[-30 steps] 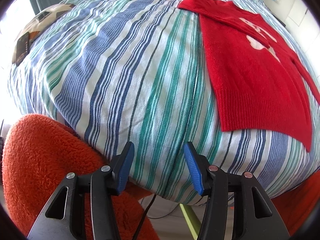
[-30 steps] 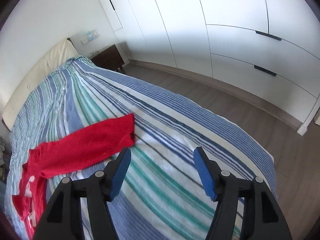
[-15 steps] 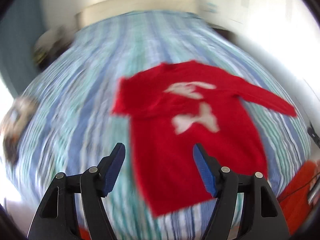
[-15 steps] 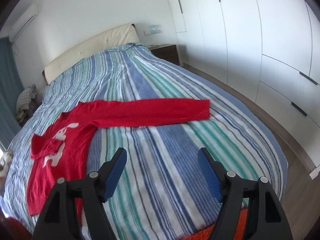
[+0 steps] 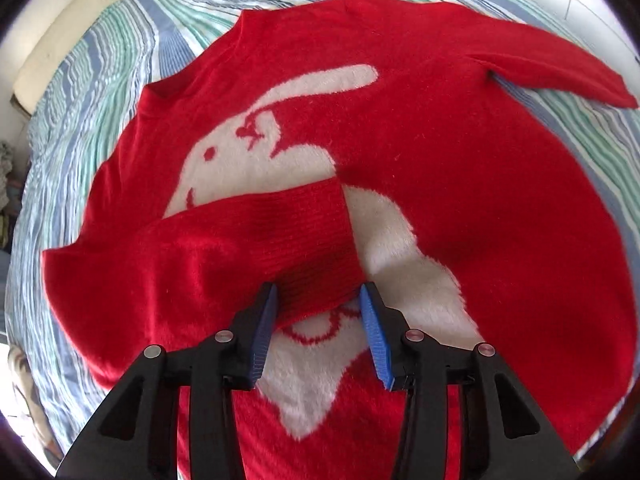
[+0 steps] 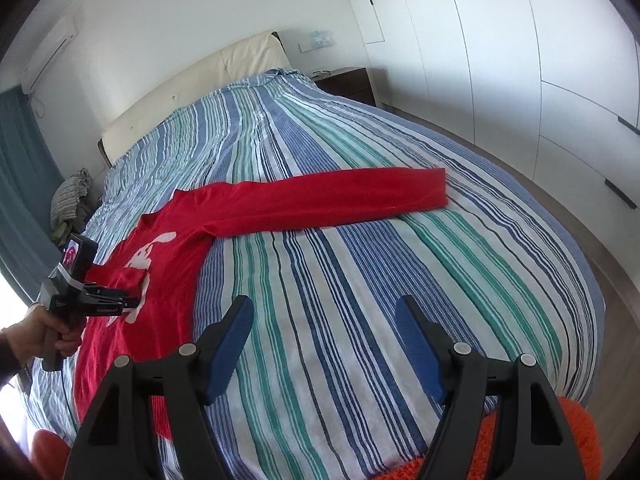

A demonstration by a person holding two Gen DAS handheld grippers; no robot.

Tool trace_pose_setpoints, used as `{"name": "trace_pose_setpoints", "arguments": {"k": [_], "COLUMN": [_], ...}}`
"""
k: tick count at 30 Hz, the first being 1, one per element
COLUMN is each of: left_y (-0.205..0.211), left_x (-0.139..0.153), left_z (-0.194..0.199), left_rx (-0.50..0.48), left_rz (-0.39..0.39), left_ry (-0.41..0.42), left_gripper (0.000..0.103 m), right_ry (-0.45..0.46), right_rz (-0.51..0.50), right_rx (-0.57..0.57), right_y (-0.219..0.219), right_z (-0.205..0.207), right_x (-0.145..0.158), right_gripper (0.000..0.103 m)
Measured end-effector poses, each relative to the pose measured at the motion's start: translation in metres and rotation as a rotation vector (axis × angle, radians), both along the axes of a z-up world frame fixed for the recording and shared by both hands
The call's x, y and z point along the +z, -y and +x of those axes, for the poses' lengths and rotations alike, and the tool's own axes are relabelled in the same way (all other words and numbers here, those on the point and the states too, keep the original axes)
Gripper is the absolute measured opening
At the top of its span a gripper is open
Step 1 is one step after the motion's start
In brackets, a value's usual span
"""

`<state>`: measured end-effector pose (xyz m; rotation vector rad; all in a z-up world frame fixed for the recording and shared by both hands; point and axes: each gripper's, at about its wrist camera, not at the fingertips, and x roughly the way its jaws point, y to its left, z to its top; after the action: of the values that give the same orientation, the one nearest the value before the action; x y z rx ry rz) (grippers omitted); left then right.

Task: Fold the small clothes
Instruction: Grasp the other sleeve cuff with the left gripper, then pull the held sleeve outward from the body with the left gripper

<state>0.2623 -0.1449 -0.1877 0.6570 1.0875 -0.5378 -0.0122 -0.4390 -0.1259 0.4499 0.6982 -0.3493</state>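
A small red sweater point(image 5: 460, 184) with a white rabbit lies flat on the striped bed. Its left sleeve point(image 5: 280, 240) is folded across the chest. My left gripper point(image 5: 318, 304) is open, its jaws on either side of that sleeve's ribbed cuff. The other sleeve point(image 6: 332, 196) stretches out straight to the right across the bedspread. In the right wrist view the left gripper point(image 6: 132, 302) hovers over the sweater point(image 6: 172, 256). My right gripper point(image 6: 324, 320) is open and empty above bare bedspread, well short of the outstretched sleeve.
The striped bedspread point(image 6: 360, 280) covers a wide bed with a cream headboard point(image 6: 192, 80). White wardrobes point(image 6: 520, 60) line the right wall, with a dark nightstand point(image 6: 348, 80) beside the bed. Orange fluffy fabric point(image 6: 532, 440) lies at the near edge.
My left gripper has swung from the bed's near edge over the sweater and come down at the folded sleeve's cuff. My right gripper has turned left, bringing the whole sweater into view.
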Motion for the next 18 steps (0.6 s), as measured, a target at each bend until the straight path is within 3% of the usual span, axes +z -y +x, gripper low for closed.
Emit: {"name": "trace_pose_setpoints", "arguments": {"k": [3, 7, 11, 14, 18], "left_y": [-0.009, -0.072, -0.203, -0.302, -0.391], "left_x": [0.005, 0.049, 0.091, 0.100, 0.078], "left_z": [0.009, 0.025, 0.044, 0.048, 0.044], "left_rx": [0.105, 0.307, 0.637, 0.872, 1.108], "left_rz": [-0.064, -0.290, -0.517, -0.519, -0.448], "left_ry": [-0.005, 0.009, 0.033, 0.102, 0.136], "left_gripper": [0.006, 0.006, 0.006, 0.005, 0.005], "right_ry": [-0.013, -0.027, -0.025, -0.028, -0.042], "right_rz": [0.000, -0.016, -0.034, -0.036, -0.043], "right_rx": [0.004, 0.025, 0.035, 0.034, 0.042], "right_y": [-0.001, -0.006, -0.010, -0.010, -0.014], "right_z": [0.005, 0.010, 0.010, 0.011, 0.014], "right_x": [-0.002, -0.004, -0.004, -0.005, -0.006], "right_gripper": [0.073, 0.073, 0.073, 0.073, 0.073]}}
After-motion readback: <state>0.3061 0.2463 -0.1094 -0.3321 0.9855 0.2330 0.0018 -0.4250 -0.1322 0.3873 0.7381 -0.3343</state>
